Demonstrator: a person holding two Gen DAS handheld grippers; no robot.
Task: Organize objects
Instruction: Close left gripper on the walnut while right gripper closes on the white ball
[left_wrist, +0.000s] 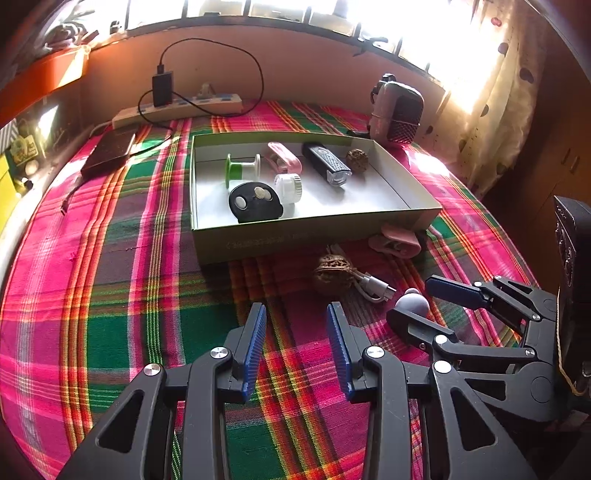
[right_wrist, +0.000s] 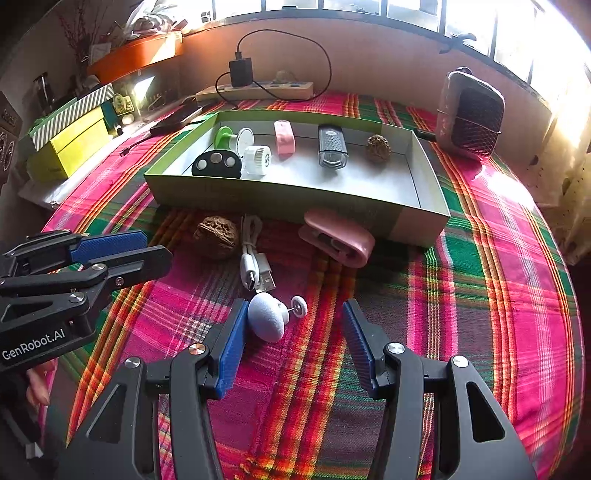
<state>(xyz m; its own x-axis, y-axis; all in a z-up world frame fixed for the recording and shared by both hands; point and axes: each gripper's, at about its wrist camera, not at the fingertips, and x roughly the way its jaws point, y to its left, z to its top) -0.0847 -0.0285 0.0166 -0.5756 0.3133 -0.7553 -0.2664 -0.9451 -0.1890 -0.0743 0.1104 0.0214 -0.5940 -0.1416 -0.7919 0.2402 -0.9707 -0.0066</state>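
Note:
A shallow cardboard box (left_wrist: 280, 240) (right_wrist: 295, 201) on the plaid cloth holds a green spool (right_wrist: 223, 137), a black key fob (right_wrist: 217, 163), a white cap (right_wrist: 257, 159), a pink clip (right_wrist: 283, 138), a black light (right_wrist: 331, 146) and a walnut (right_wrist: 378, 147). In front of it lie a second walnut (left_wrist: 334, 275) (right_wrist: 217, 236), a white USB cable (left_wrist: 369, 284) (right_wrist: 253, 258), a pink clip (left_wrist: 397, 240) (right_wrist: 338, 238) and a pale blue mushroom-shaped object (right_wrist: 266, 320) (left_wrist: 412, 302). My right gripper (right_wrist: 293, 314) is open around the blue object. My left gripper (left_wrist: 297, 314) is open and empty over bare cloth.
A power strip (left_wrist: 177, 107) with a black charger and cable lies along the back wall. A dark phone (left_wrist: 109, 149) lies at the back left. A pink and black device (right_wrist: 469, 114) stands at the back right. Yellow and striped boxes (right_wrist: 70, 136) sit at the left.

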